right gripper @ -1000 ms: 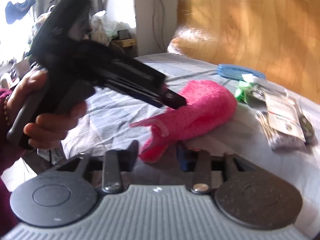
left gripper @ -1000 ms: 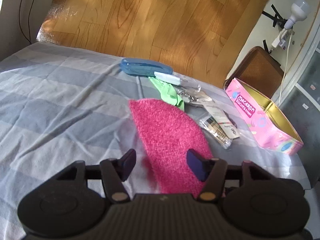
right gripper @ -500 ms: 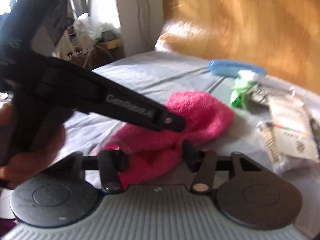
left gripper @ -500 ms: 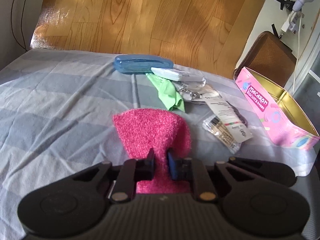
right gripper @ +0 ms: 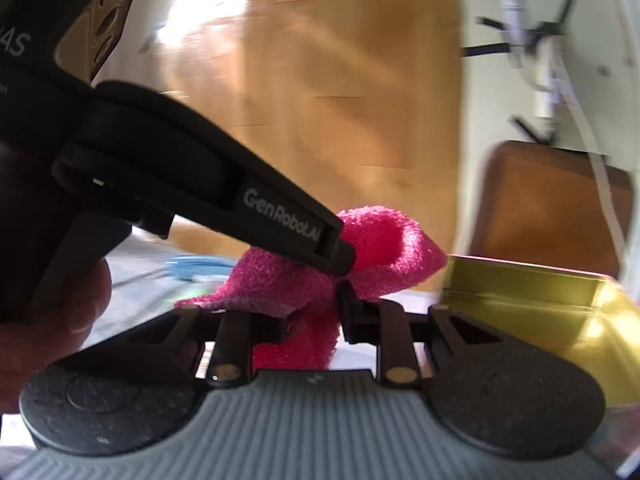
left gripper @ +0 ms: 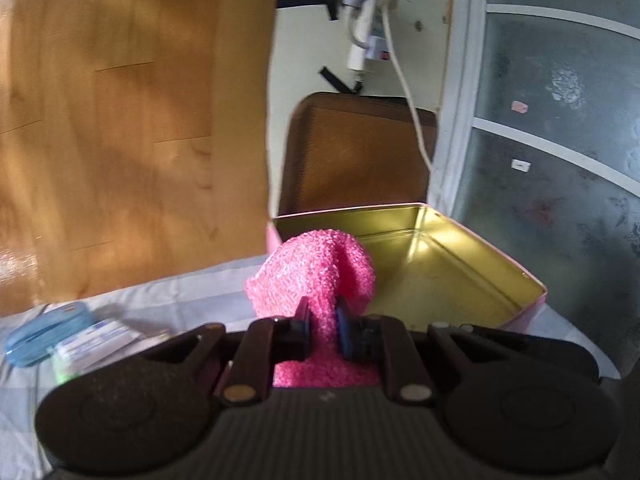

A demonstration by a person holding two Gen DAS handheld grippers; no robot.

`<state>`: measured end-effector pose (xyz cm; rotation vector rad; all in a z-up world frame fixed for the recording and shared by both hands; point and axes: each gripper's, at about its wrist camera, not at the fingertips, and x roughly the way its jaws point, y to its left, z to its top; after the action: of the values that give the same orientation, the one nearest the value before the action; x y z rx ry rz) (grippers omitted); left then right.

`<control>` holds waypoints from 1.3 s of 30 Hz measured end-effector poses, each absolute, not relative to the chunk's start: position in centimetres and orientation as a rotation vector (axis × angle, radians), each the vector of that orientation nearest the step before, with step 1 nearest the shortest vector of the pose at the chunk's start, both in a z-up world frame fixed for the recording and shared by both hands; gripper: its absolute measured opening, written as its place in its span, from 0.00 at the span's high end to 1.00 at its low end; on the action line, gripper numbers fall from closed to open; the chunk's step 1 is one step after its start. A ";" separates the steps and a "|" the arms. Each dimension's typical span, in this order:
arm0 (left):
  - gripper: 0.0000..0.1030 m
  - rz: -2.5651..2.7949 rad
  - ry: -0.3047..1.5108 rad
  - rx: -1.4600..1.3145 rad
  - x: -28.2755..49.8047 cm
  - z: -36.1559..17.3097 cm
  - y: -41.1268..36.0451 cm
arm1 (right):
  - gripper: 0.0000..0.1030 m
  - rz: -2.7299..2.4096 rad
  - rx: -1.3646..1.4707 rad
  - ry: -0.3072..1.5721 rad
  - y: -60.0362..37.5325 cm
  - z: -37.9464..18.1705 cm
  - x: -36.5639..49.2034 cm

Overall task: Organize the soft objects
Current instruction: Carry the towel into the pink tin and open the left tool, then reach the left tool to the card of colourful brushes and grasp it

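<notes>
My left gripper (left gripper: pixel 322 324) is shut on a fluffy pink sock (left gripper: pixel 320 272) and holds it lifted at the near-left edge of the open pink tin (left gripper: pixel 460 276), whose gold inside is bare. In the right wrist view the left gripper (right gripper: pixel 344 258) comes in from the left, clamped on the pink sock (right gripper: pixel 384 248). My right gripper (right gripper: pixel 314 322) is also shut on the sock's hanging lower part. The tin (right gripper: pixel 528 300) lies just to the right.
A blue case (left gripper: pixel 44 326), a white packet (left gripper: pixel 98 340) and a bit of green cloth (left gripper: pixel 64 372) lie on the grey striped bedsheet (left gripper: pixel 180 296) at the left. A brown chair (left gripper: pixel 360 152) and a white cable (left gripper: pixel 404 68) stand behind the tin.
My left gripper closed on the pink sock, lifted it off the sheet and carried it right to the tin. My right gripper closed on the sock's lower part and moved along.
</notes>
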<state>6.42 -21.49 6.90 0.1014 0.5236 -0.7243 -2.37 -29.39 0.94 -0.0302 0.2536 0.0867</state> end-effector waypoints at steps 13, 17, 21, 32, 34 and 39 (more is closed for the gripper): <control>0.65 -0.679 0.509 0.240 8.6 2.6 -35.9 | 0.56 -0.245 -0.060 0.374 -38.6 -2.8 2.1; 0.58 -0.631 0.494 0.258 8.9 2.9 -34.8 | 0.53 -0.287 0.014 0.367 -39.9 -3.8 1.1; 0.57 -0.598 0.481 0.225 9.1 4.0 -31.6 | 0.53 -0.257 0.035 0.338 -38.8 -3.1 -0.7; 0.62 -0.455 0.534 0.008 7.4 3.0 -12.4 | 0.53 0.116 0.096 0.283 -29.5 -1.8 -3.5; 0.68 -0.377 0.581 -0.012 7.6 1.9 -8.9 | 0.54 0.194 0.084 0.350 -26.8 -2.7 -2.6; 0.68 -0.337 0.678 -0.092 7.5 -0.7 -2.9 | 0.54 0.267 0.065 0.463 -22.3 -4.3 0.1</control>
<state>7.52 -2.91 -0.67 -0.0916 0.6781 -0.3370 0.13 -22.26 -4.27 0.0646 0.4628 0.2673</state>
